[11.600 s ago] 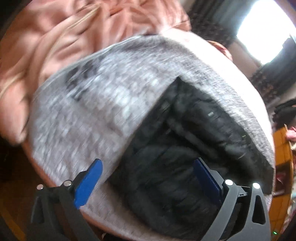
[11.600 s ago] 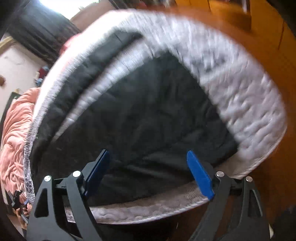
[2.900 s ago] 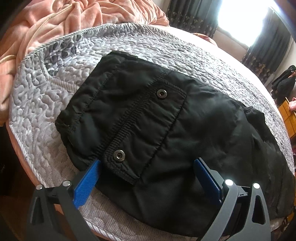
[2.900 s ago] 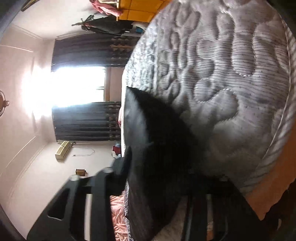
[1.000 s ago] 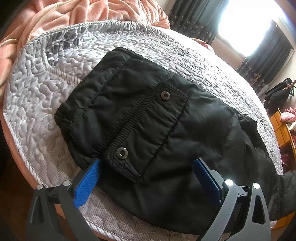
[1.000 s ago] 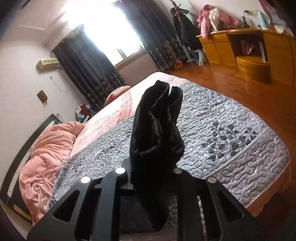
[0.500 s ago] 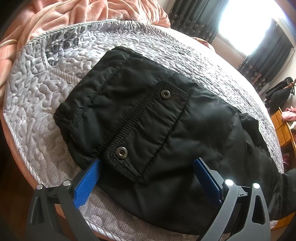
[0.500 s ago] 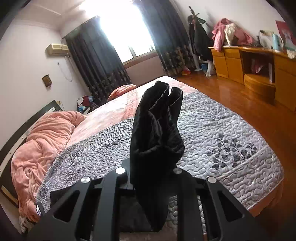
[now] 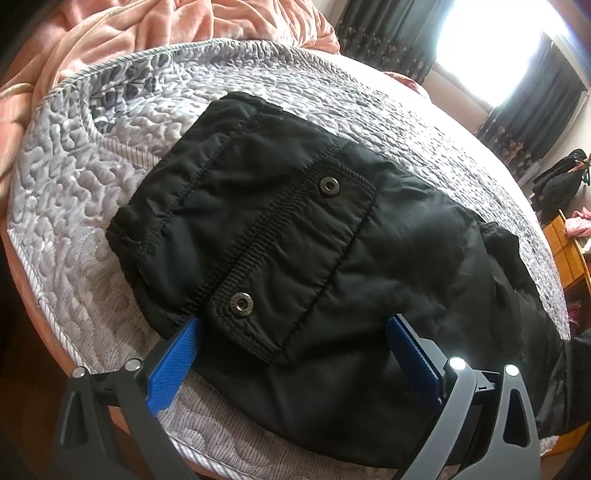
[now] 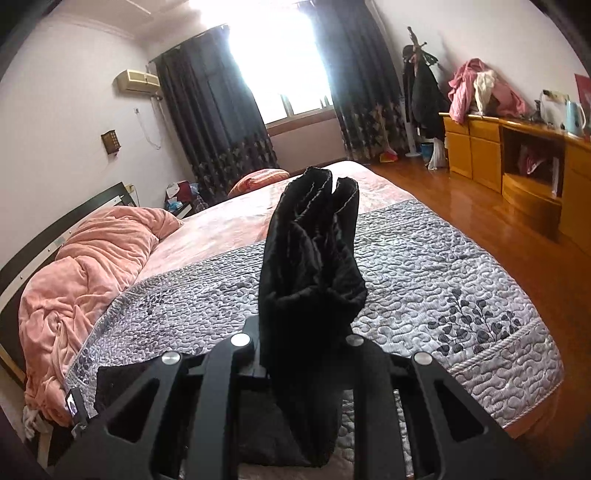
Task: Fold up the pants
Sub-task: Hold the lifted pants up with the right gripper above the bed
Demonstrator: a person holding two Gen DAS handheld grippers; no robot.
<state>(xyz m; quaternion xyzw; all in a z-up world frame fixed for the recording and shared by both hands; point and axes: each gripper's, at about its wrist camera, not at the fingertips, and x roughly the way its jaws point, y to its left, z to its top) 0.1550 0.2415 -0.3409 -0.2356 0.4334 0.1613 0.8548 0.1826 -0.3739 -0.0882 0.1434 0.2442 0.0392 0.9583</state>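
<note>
Across the left wrist view, a grey quilted bedspread [image 9: 92, 192] covers the bed, with a rumpled pink blanket [image 9: 155, 33] at the far left and dark curtains [image 9: 373, 37] beside a bright window at the far right. Black pants [image 9: 303, 258] lie flat on the quilt near its front edge, a snap-button pocket flap [image 9: 295, 251] facing up and the fabric trailing off to the right. The left gripper [image 9: 293, 354] has its blue fingers [image 9: 173, 363] spread wide, straddling the near edge of the pants; whether the pads touch the cloth cannot be told.

Over in the right wrist view, the bed stretches away toward a sunlit window [image 10: 280, 59] framed by dark curtains, a pink blanket heaped at the left, a wooden dresser [image 10: 517, 155] with clothes piled on it at the far right, and bare wood floor [image 10: 480, 206] between. The right gripper [image 10: 306, 354] is nearly closed, pinching a bunched end of the black pants, which stands up between the fingers and blocks the middle of the view; more black fabric lies on the quilt below.
</note>
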